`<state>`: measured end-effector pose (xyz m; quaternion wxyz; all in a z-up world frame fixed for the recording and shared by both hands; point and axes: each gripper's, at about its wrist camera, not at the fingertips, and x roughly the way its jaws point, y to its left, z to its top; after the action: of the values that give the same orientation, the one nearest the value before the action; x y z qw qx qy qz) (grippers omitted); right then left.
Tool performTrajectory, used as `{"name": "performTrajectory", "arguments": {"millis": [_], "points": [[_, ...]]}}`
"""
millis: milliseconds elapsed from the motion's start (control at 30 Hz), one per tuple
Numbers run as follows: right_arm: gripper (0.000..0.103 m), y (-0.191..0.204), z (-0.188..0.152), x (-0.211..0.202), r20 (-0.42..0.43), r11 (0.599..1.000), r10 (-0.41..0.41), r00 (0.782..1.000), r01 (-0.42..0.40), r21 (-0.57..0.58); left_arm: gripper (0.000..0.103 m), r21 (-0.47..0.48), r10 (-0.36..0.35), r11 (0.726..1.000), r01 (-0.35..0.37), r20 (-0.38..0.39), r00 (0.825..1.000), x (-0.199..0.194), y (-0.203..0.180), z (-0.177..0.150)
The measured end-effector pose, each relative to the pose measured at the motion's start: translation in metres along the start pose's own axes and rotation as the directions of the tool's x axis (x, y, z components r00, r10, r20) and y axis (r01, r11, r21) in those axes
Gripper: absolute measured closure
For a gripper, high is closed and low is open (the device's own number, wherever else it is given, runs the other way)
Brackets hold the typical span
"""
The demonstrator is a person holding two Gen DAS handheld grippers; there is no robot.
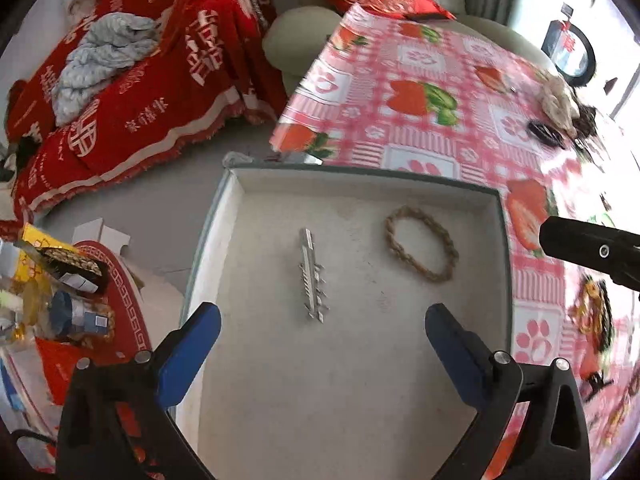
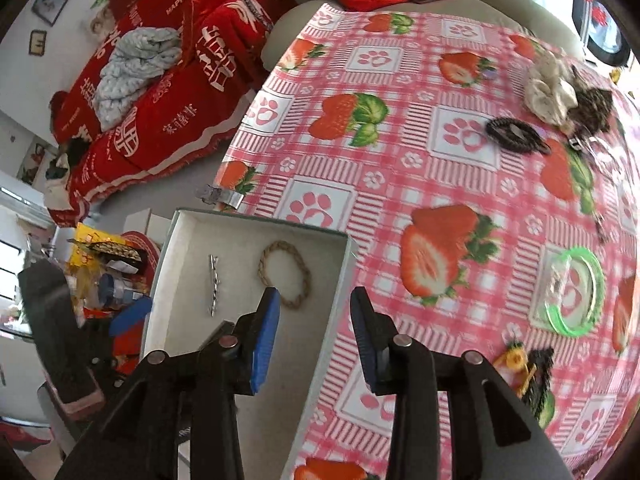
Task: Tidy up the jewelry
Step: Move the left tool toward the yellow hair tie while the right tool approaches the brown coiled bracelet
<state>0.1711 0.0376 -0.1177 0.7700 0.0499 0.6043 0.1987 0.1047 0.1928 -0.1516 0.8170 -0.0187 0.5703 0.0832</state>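
A shallow box [image 1: 360,174] with a white inside sits at the near left edge of the table. On its floor lie a silver hair clip [image 1: 313,276] and a braided tan bracelet [image 1: 420,249]. My left gripper [image 1: 322,314] hangs above the box floor, jaws wide open and empty, with the clip just ahead of them. My right gripper [image 2: 316,296] is open over the box's right rim [image 2: 347,240], nothing between its blue pads. The clip [image 2: 214,284] and bracelet [image 2: 286,274] lie just beyond it. The right gripper's black body [image 1: 592,250] enters the left wrist view from the right.
On the strawberry tablecloth [image 2: 400,128] lie a green bangle [image 2: 576,292], a black hair claw [image 2: 516,136], a cream scrunchie [image 2: 548,88] and a yellow-and-black piece [image 2: 524,368]. A sofa with red blankets [image 2: 160,80] stands beyond the table's left edge. Clutter on a red stool [image 1: 80,304] sits below left.
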Motion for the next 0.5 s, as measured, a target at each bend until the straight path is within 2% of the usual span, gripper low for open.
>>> {"name": "performTrajectory", "arguments": {"millis": [233,367,433,500], "points": [[0.043,-0.027,-0.021,-0.021,0.004,0.998,-0.006,1.000,0.006,0.061,0.000,0.042,-0.016,0.999,0.015,0.008,1.000,-0.019,-0.022,-0.007],[0.042,-0.048,-0.032,-0.032,0.000,0.993,-0.023,1.000,0.023,0.114,0.000,0.068,-0.063,0.996,0.064,-0.017,0.998,-0.030,-0.043,-0.010],[0.018,-0.059,-0.038,-0.039,0.001,0.990,-0.030,1.000,0.029,0.137,0.000,0.081,-0.077,0.994,0.079,-0.022,0.997,-0.035,-0.054,-0.011],[0.018,-0.071,-0.045,-0.048,0.014,0.987,-0.033,0.999,0.030,0.160,0.000,0.094,-0.090,0.991,0.091,-0.023,0.996,-0.039,-0.066,-0.014]]}}
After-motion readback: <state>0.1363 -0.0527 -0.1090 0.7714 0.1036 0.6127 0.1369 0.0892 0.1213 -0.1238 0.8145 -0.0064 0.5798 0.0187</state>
